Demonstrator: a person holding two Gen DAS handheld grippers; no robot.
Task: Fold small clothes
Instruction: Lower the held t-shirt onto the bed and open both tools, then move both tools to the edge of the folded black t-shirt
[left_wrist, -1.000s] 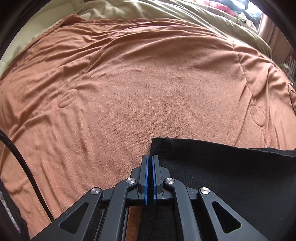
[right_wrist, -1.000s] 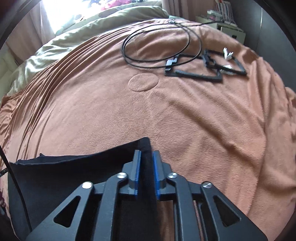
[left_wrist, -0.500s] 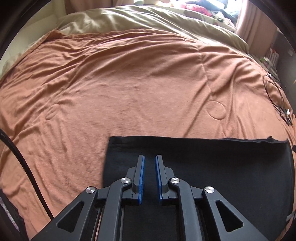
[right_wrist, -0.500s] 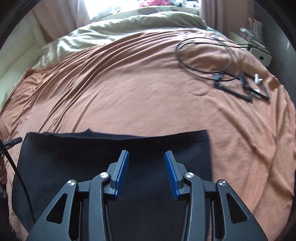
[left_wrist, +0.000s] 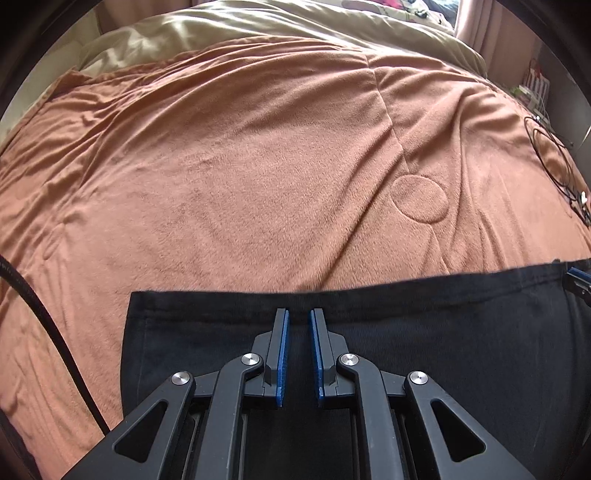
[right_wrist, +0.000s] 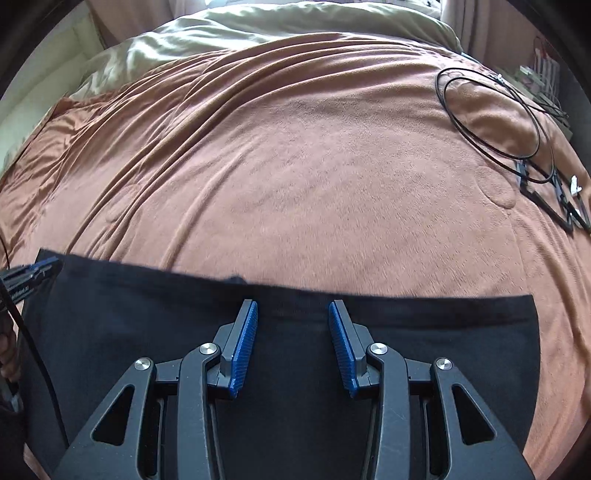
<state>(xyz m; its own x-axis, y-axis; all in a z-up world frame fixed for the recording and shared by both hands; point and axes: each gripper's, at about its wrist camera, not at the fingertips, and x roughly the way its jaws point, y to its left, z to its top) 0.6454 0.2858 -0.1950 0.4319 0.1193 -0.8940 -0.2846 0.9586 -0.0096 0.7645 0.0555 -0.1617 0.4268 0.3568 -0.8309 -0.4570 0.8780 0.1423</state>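
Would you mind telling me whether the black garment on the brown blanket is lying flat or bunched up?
Flat: the black fabric garment lies smooth on the brown fleece blanket, its far edge straight. Whether it is already folded, I cannot tell.

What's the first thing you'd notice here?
A black cloth lies flat at the near edge of a big orange-brown blanket. Both blue-padded tools hover open over it, the left hand-held gripper and the right hand-held gripper. A looped black cable lies far right.

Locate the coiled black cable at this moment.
The coiled black cable lies on the brown blanket at the far right of the right wrist view, beside flat black frames, well beyond the black garment.
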